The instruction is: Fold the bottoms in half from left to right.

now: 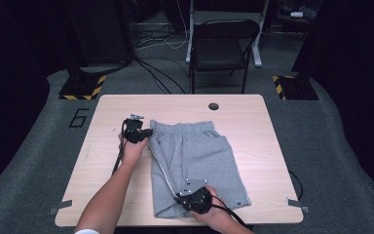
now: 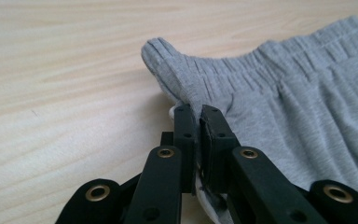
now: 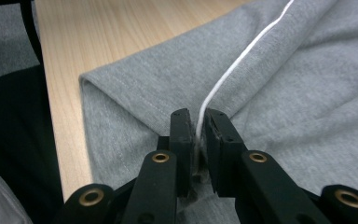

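At the near edge of the pale wood-grain table [image 1: 112, 195] we've got the right gripper [image 1: 187, 199], a black two-jaw tool with a grey three-cornered plate on top, held in the person's right hand [image 1: 216, 214]. Its jaws are squeezed nearly together on a raised fold near the hem of the soft grey knit shorts [image 1: 195, 156], and in the right gripper view [image 3: 197, 126] you can see a thin white piping stripe [image 3: 242, 58] running straight into the narrow slot between the flat black pads. The fabric there looks like smooth heathered jersey, creased into a ridge where it's pinched.

A bit further out, the shorts lie flat across the middle of the table, folded lengthwise so the white stripe follows the left edge. Hem end towards us, waistband end away.

Up at that far left corner, the left gripper [image 1: 143, 132] sits in the left hand [image 1: 132, 148], cable trailing back along the forearm. From the left gripper view [image 2: 199, 116] its jaws have clamped tight on the corner of the ribbed elastic waistband [image 2: 279, 60], bunching the gathered cloth into a little rounded peak above the pads.

Past the table there's a dark folding metal chair [image 1: 222, 46] on grey carpet, with loose cables on the floor behind it.
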